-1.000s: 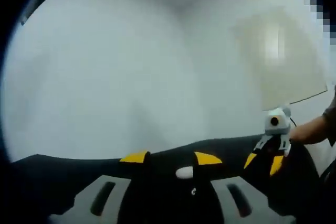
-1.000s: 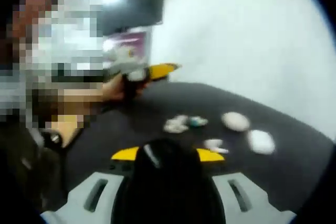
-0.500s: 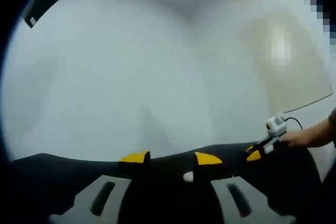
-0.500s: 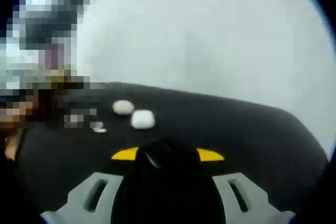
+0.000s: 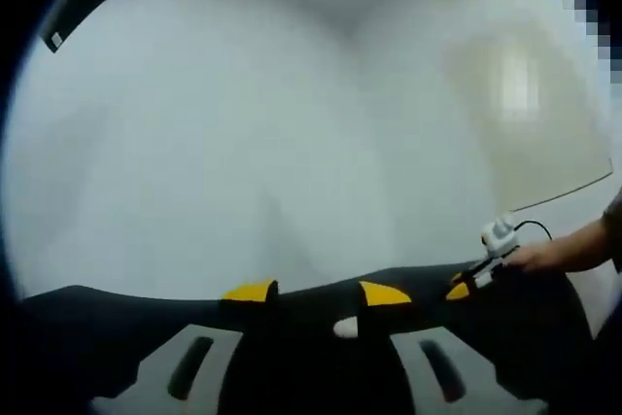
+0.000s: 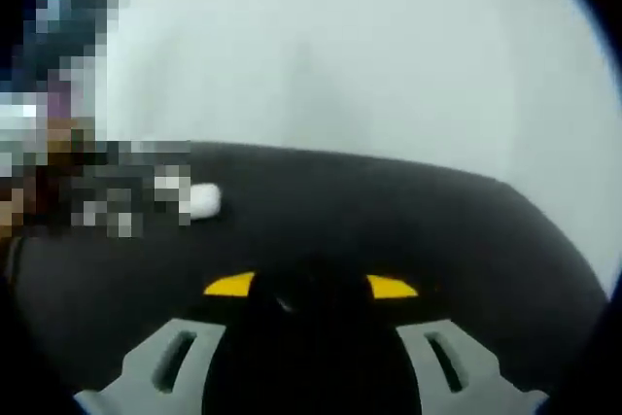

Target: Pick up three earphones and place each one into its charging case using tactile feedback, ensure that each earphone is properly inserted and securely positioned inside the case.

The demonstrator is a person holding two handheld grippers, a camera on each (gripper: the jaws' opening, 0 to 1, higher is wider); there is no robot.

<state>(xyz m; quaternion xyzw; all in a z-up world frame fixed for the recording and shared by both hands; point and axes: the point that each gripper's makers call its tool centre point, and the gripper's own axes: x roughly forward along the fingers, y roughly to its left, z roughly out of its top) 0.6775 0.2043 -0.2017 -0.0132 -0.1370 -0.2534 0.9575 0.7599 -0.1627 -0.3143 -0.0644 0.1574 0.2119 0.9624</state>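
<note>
We likely pinch the small, light, slippery earphone [image 5: 346, 328] between the left gripper [image 5: 316, 293] jaws; the right gripper [image 6: 311, 287] jaws' state is unclear.

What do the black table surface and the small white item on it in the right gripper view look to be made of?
Table surface: looks like a matte black mat or cloth, with no glare; blur leaves it open. White item: probably smooth, glossy plastic, rounded and bright, possibly a charging case, too blurred to confirm.

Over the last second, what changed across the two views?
The right gripper swung away from the left one, so its view slid off the white items, leaving one. The left gripper stayed put, a small white piece between its jaws.
</note>
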